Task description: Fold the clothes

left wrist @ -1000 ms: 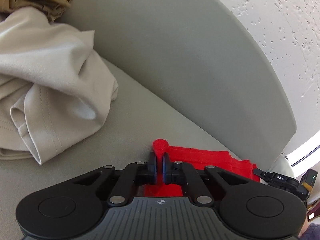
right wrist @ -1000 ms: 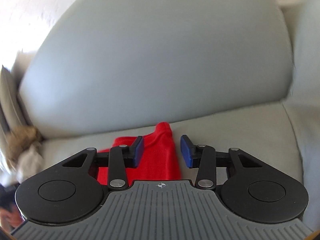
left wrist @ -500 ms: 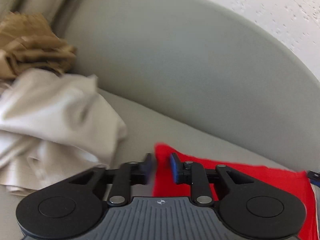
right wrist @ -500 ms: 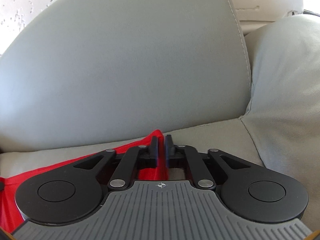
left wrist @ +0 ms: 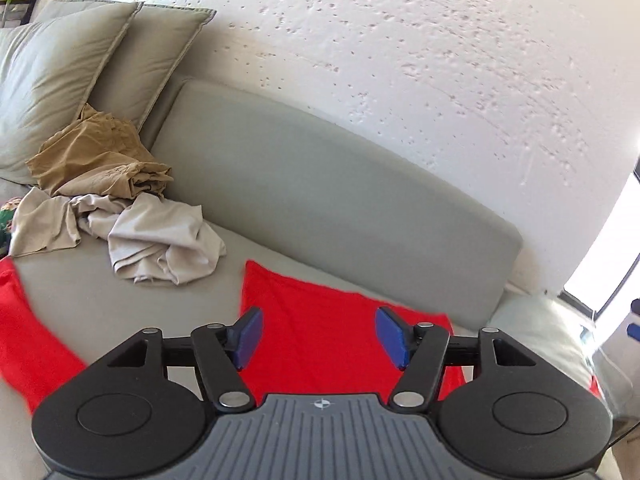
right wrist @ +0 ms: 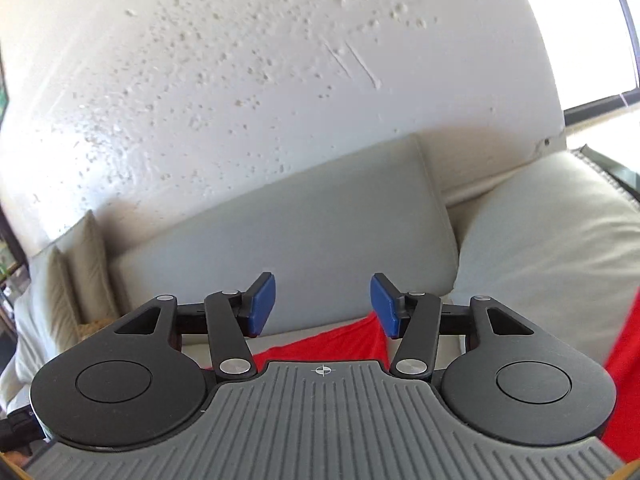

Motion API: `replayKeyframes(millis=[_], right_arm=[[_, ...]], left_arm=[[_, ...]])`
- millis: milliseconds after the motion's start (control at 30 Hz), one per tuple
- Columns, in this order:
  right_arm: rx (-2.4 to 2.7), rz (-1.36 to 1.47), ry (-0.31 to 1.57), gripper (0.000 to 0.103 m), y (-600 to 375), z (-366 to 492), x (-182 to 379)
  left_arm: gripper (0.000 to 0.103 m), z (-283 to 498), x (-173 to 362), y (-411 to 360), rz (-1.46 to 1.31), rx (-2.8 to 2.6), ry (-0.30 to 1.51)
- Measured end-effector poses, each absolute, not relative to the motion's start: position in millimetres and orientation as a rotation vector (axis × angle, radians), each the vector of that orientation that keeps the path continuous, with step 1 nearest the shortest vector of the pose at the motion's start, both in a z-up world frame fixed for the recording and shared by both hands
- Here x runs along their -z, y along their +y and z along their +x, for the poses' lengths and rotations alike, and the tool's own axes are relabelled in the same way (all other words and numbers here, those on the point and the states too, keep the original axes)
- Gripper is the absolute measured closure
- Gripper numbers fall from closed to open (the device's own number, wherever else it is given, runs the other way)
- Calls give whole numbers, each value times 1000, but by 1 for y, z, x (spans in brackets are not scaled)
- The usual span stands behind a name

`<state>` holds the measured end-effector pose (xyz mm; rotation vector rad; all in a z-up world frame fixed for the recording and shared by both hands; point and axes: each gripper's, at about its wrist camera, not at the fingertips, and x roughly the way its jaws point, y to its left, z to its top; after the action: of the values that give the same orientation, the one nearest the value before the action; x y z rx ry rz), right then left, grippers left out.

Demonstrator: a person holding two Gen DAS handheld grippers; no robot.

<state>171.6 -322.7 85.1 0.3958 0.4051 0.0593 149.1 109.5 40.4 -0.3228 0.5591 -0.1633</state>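
Grey sofa [left wrist: 304,184] carries the red garment [left wrist: 320,336], lying flat on the seat below your grippers. Crumpled beige and tan clothes [left wrist: 120,216] sit to its left. Your left gripper [left wrist: 319,336] and right gripper [right wrist: 322,304]: jaws wide, nothing held.

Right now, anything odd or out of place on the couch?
Only the unfolded pile: a beige garment and a tan garment lie crumpled against the pillows. The red cloth lies flat. Both tools are open, holding nothing.
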Motion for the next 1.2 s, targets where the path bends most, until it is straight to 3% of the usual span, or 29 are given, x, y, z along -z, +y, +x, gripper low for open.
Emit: replayKeyframes(millis=[67,133,233,300,367,400,600,767,967,1133,1200], right_arm=[[-83,395,428,26,-323,132,-94],[-111,435,468,26,-323,92,-94],[-139,550,578,26,-325,65,-42],[-156,627,661,34,-323,52,0],[-196,639,717,53,-307,48,38],[-218,642,744,54,-299,46,56],[-313,467,822,55,-249,44,111],[-312,453,834,56,-248,50,114],[-299,460,826,55,-247,56,115],[-287,412,815,55,-241,58,115],[-289,397,813,54,-239,58,115]], left_arm=[[41,123,-27,110,-272,142,618],[44,110,-7,114,-250,117,681],[54,102,28,121,-223,91,753],[64,104,43,121,-187,82,755],[65,107,50,117,-121,89,722],[65,109,52,113,-72,107,704],[64,148,74,106,104,173,690],[65,172,101,112,36,298,835],[97,160,108,105,165,280,798],[99,128,92,95,223,247,635],[90,132,93,93,210,239,668]])
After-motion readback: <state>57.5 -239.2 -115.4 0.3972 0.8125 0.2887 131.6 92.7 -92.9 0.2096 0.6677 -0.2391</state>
